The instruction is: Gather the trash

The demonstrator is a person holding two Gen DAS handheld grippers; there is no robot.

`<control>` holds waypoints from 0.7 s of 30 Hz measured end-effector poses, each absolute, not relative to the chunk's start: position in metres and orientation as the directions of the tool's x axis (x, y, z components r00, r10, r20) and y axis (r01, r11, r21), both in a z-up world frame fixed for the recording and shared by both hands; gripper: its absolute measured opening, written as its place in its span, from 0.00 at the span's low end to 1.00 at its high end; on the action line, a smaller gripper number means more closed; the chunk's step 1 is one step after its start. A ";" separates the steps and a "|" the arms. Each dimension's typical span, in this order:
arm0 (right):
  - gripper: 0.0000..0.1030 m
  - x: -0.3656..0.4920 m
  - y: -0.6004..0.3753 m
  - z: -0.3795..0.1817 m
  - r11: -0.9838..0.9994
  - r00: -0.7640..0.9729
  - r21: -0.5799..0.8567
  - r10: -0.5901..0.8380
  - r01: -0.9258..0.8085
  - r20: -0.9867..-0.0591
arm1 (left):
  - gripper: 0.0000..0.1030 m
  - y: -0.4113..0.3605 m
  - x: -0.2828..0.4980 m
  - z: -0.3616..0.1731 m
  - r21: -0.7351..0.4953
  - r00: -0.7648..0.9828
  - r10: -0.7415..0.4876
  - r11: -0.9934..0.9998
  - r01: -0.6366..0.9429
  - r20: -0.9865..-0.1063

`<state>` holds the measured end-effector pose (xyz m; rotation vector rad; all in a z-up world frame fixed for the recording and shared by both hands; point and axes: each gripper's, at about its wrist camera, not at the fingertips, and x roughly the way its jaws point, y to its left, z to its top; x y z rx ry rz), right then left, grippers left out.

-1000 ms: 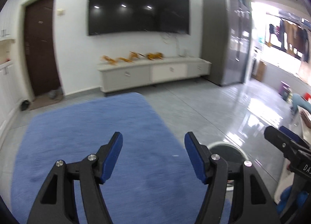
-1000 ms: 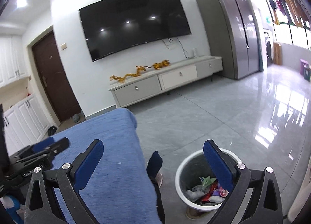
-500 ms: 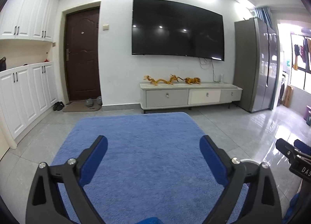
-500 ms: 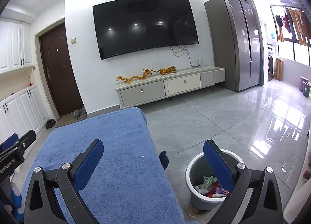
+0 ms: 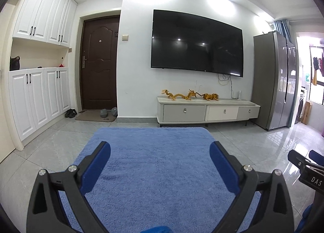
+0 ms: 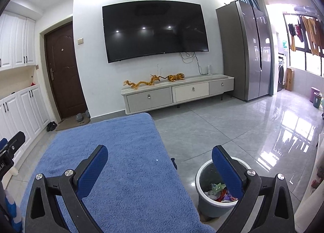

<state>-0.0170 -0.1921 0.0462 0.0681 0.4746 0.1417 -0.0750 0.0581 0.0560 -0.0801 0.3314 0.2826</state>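
A grey trash bin (image 6: 204, 192) with a white rim stands on the tiled floor to the right of a blue cloth-covered surface (image 6: 121, 164). It holds crumpled wrappers (image 6: 219, 192). My right gripper (image 6: 160, 169) is open and empty, raised over the cloth's right edge, its right finger in front of the bin. My left gripper (image 5: 160, 165) is open and empty above the blue cloth (image 5: 154, 164). A tiny white speck (image 6: 157, 160) lies on the cloth. The right gripper's tip (image 5: 299, 162) shows in the left wrist view.
A wall TV (image 5: 196, 42) hangs above a low cabinet (image 5: 206, 109) with golden figurines. A brown door (image 5: 99, 63) and white cupboards (image 5: 38, 99) stand left. A grey fridge (image 6: 245, 51) is on the right. Glossy tiled floor (image 6: 253, 131) leads to a balcony.
Both grippers have tilted upward and swung left, showing more of the wall and door. The bin has left the left wrist view. Both stay open and empty.
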 end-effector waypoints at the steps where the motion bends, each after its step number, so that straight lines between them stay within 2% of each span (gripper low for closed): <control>1: 1.00 -0.017 -0.192 0.046 0.989 0.879 0.095 0.148 -0.117 -0.453 | 0.96 0.058 -0.076 0.056 -0.033 0.906 0.258 0.958 -0.285 -0.334; 21: 1.00 -0.045 -0.205 0.039 0.993 0.898 0.117 0.075 -0.026 -0.434 | 0.96 0.032 -0.082 0.053 -0.010 0.904 0.203 0.975 -0.223 -0.375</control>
